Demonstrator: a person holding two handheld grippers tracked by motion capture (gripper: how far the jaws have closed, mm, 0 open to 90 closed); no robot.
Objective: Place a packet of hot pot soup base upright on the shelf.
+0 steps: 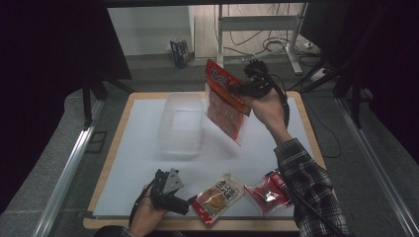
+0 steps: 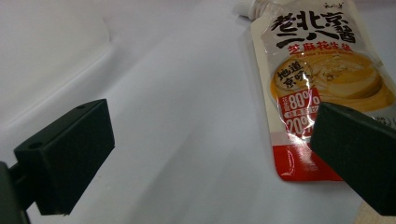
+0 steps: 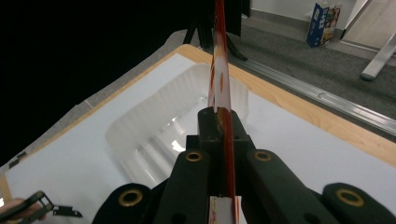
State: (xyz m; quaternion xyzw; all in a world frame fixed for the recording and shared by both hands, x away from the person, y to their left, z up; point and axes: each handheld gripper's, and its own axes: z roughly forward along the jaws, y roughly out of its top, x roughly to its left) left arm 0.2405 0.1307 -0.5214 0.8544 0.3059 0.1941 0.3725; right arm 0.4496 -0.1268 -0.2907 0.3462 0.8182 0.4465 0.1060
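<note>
The red snack packet (image 1: 226,101) is hanging in the air just right of the clear plastic container (image 1: 180,126), flat, glossy and thin. The left gripper (image 1: 190,203) is resting open near the sauce pouch (image 1: 217,197). The right gripper (image 1: 236,89) is clamping the packet's edge; lowering it slowly over the container should be keeping it straight.

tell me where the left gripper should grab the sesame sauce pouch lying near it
Probably the flat red bottom edge of the sesame sauce pouch, coming in low from the near side. It lies flat with its spout pointing away, and the open left gripper already has one jaw over that corner.
</note>
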